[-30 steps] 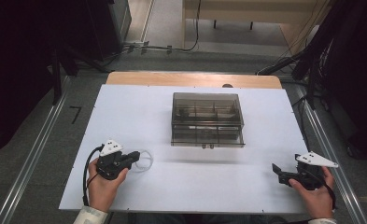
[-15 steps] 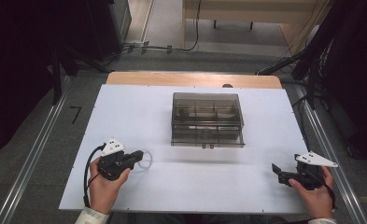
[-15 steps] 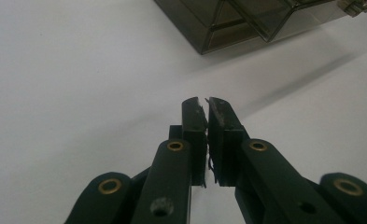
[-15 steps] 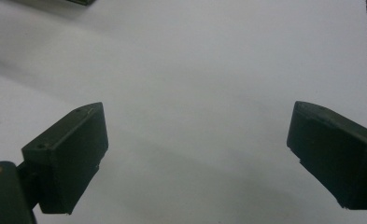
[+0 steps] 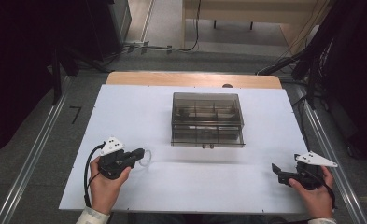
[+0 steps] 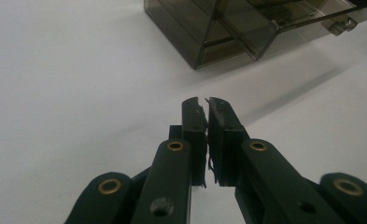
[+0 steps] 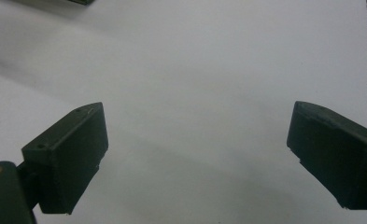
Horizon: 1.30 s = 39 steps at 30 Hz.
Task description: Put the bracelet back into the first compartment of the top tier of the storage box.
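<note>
Left hand (image 5: pixel 105 184) comes in at the near-left corner, holding the left gripper (image 5: pixel 140 152) low over the white table (image 5: pixel 125 112), nose pointing right and a little forward. In the left gripper view its jaws are pressed together with only a hairline gap at the tips; something thin and dark hangs in the seam, possibly frayed pad edge, can't tell, so nothing clearly held. A faint clear ring (image 5: pixel 147 158) lies on the table right at the jaw tips in the high view; too washed out to say whether it touches them. Right hand (image 5: pixel 314 191) sits at the near-right corner, right gripper (image 5: pixel 275 169) pointing left along the near edge, grey plate on top. In the right gripper view its jaws stand spread wide, with bare table between them. The smoky see-through box (image 5: pixel 208 120) with inner dividers sits centre-back on the table, lid closed, two small latches on its near face. It's well apart from both grippers. Wide bare strip of table runs between the box and both hands. A wood edge (image 5: pixel 190 79) shows behind the white top, metal rails (image 5: pixel 31 158) flank both sides, and cables (image 5: pixel 162 46) run on the floor beyond.
</note>
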{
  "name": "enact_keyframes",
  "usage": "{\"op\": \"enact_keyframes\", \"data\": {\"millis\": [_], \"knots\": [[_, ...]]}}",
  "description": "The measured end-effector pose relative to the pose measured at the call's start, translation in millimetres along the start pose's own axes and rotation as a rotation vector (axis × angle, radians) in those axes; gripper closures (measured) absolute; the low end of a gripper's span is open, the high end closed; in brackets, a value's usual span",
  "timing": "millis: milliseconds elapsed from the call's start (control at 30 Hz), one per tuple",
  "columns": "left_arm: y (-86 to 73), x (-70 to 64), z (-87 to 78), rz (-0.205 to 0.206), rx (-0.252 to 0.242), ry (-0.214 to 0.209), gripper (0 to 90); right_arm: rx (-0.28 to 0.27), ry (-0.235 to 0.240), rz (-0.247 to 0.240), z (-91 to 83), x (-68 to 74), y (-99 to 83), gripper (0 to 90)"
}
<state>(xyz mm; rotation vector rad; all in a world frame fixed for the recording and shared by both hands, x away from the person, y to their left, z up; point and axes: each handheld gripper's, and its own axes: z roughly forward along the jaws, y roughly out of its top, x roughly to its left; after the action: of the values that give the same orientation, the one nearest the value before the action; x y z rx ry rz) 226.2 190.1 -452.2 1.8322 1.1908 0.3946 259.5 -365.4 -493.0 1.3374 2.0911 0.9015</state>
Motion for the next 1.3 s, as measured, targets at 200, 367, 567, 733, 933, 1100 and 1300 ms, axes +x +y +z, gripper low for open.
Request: {"op": "enact_keyframes", "data": {"millis": [200, 367, 567, 733, 933, 1100, 1300], "knots": [[3.1, -6.8, 3.2, 0.012, -0.047, -0.024, 86.2, 0.001, 0.000, -0.001, 0.1, 0.3, 0.2, 3.8], [6.1, -11.2, 5.2, 0.017, -0.069, -0.034, 86.2, -0.002, -0.002, -0.004, -0.6, -0.8, -0.1, 3.7], [10.4, -14.2, 7.2, 0.022, -0.096, -0.040, 86.3, -0.003, -0.001, -0.003, -0.8, -0.7, 0.1, 3.8], [15.1, -15.1, 8.9, 0.025, -0.136, -0.042, 86.2, -0.004, 0.000, -0.005, -0.7, -0.7, 0.2, 3.8], [19.7, -16.3, 11.2, 0.022, -0.159, -0.046, 86.3, -0.005, 0.000, -0.003, -0.9, -0.9, 0.1, 3.8], [24.2, -18.5, 13.2, 0.027, -0.171, -0.055, 86.2, -0.004, 0.001, -0.003, -0.7, -0.9, 0.0, 3.8], [29.6, -21.5, 14.1, 0.031, -0.197, -0.054, 86.2, -0.006, 0.002, -0.003, -1.1, -0.9, 0.2, 3.7]]}}
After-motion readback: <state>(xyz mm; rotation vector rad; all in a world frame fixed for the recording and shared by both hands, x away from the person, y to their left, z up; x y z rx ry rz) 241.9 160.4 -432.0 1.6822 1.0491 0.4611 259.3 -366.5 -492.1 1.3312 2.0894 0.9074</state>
